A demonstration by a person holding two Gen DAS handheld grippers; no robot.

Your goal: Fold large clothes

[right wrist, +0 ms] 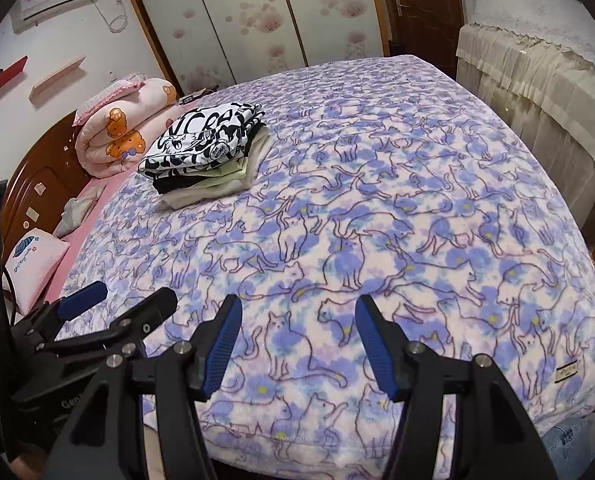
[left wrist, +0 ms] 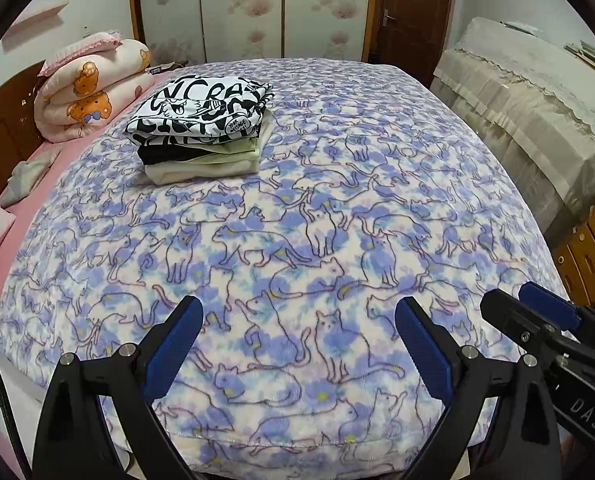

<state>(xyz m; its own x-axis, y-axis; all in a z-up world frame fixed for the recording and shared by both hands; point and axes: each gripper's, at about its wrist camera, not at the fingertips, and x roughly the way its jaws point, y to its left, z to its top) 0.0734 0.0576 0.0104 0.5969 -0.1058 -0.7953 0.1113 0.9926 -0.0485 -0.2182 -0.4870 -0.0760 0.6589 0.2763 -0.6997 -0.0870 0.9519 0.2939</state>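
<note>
A stack of folded clothes (left wrist: 201, 128) lies on the far left part of the bed, with a black-and-white printed garment on top of black, green and cream ones; it also shows in the right wrist view (right wrist: 207, 152). My left gripper (left wrist: 299, 316) is open and empty above the near edge of the cat-print blanket (left wrist: 337, 220). My right gripper (right wrist: 297, 316) is open and empty beside it, over the same blanket (right wrist: 417, 200). Each gripper shows in the other's view: the right gripper (left wrist: 537, 304) at the right edge, the left gripper (right wrist: 129, 300) at the lower left.
A rolled pink bear-print quilt (left wrist: 89, 88) and pillows (right wrist: 33, 268) lie at the wooden headboard (right wrist: 37, 184) on the left. A cloth-covered cabinet (left wrist: 529, 104) stands along the bed's right side. Wardrobe doors (left wrist: 253, 8) and a brown door (left wrist: 413, 4) are behind.
</note>
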